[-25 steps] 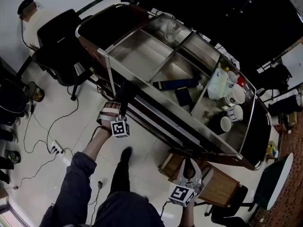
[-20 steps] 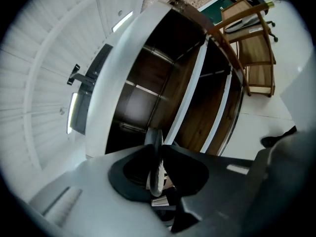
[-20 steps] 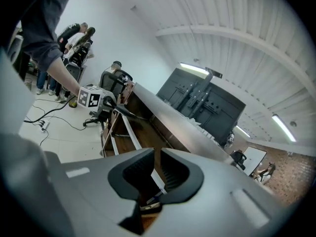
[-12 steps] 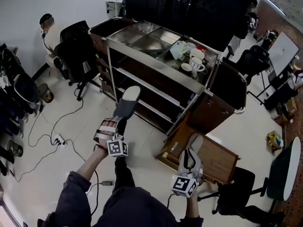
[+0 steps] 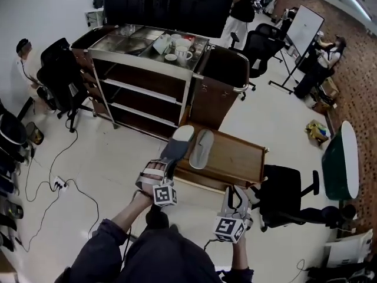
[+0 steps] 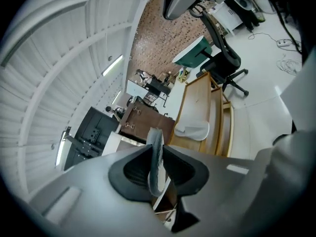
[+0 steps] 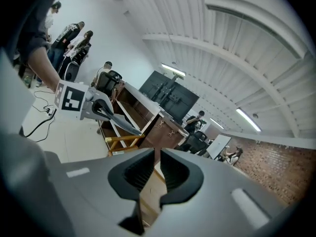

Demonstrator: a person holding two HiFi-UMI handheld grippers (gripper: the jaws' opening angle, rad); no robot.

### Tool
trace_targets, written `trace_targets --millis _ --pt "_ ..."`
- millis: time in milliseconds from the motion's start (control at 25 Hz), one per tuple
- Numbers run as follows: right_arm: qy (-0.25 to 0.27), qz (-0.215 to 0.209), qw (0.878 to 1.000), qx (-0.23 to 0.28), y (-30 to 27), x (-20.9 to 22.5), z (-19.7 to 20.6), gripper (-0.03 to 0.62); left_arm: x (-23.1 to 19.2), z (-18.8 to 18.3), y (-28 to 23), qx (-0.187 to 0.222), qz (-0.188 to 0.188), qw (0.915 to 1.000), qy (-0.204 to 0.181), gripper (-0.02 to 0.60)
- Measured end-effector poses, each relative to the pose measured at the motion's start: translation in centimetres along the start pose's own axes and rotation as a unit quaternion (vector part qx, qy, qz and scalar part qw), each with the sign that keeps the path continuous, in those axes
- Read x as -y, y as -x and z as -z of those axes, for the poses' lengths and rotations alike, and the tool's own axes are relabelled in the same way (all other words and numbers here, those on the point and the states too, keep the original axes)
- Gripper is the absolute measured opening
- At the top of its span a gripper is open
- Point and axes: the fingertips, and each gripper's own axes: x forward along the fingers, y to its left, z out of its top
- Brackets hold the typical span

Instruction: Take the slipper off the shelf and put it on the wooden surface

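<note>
My left gripper (image 5: 161,168) is shut on the heel end of a grey slipper (image 5: 177,144). The slipper's toe hangs over the left edge of the low wooden surface (image 5: 235,158). In the left gripper view the slipper (image 6: 155,149) stands edge-on between the pads. A second, lighter slipper (image 5: 201,148) lies flat on the wood just to its right, seen ahead as the slipper (image 6: 192,129) in the left gripper view. My right gripper (image 5: 237,198) hovers at the wood's near edge, shut with nothing between its pads (image 7: 175,174). The right gripper view shows the left gripper (image 7: 98,107) with its slipper (image 7: 122,122).
The steel-topped shelf cart (image 5: 141,75) with mugs (image 5: 182,53) stands behind, and a brown cabinet (image 5: 215,81) is beside it. A black office chair (image 5: 285,193) sits close to my right gripper. More chairs (image 5: 59,75) and floor cables (image 5: 59,184) are to the left. People stand at the back.
My left gripper has carried the grey slipper away from the shelf cart and over to the wooden surface's left edge. The right gripper has stayed by the wood's near edge.
</note>
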Motion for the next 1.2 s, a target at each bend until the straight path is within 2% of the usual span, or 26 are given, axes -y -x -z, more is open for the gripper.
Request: trace_targets --millis 240,400,600,720,800,840,920,1000,1080,1120,1160,1200 --pt "-0.015 0.034 0.998 -0.053 5.4 2.0 4.5 0.038 5.1 -6.0 -4.8 0.019 0.048 0.9986 -0.012 0.08" --pt "-0.026 0.053 0.994 -0.097 7.3 3.0 6.6 0.04 8.7 -9.4 -9.4 0.027 0.087 0.9952 -0.035 0.08" --pt "-0.025 0.071 0.987 -0.143 7.2 4.3 9.2 0.038 14.6 -13.4 -15.4 0.035 0.157 0.985 -0.062 0.081" --pt "-0.031 0.081 0.983 -0.161 5.8 5.6 10.2 0.038 18.0 -14.6 -18.6 0.024 0.216 0.9747 -0.053 0.083" --pt "-0.034 0.085 0.982 -0.167 4.5 6.3 10.9 0.038 20.4 -15.2 -20.1 0.015 0.272 0.9619 -0.026 0.083" --pt "-0.035 0.084 0.981 -0.169 3.6 6.6 11.3 0.037 21.6 -15.5 -20.5 0.01 0.308 0.9513 -0.011 0.091" --pt "-0.038 0.077 0.981 -0.172 1.8 7.2 12.0 0.037 23.8 -16.1 -20.8 0.0 0.383 0.9235 0.009 0.127" --pt "-0.043 0.064 0.981 -0.176 -0.1 7.5 12.6 0.035 25.0 -16.7 -20.6 -0.007 0.44 0.8976 0.029 0.163" --pt "-0.042 0.051 0.982 -0.179 -1.9 7.5 13.2 0.035 25.1 -17.6 -20.2 -0.006 0.478 0.8762 0.06 0.264" --pt "-0.04 0.047 0.982 -0.18 -2.7 7.5 13.6 0.035 24.7 -18.0 -19.9 -0.001 0.489 0.8694 0.072 0.309" --pt "-0.037 0.044 0.982 -0.18 -3.3 7.5 14.0 0.035 24.1 -18.4 -19.5 0.007 0.494 0.8661 0.077 0.351" --pt "-0.037 0.042 0.982 -0.178 -3.8 7.6 14.0 0.035 23.4 -18.7 -19.0 0.016 0.493 0.8664 0.076 0.371"
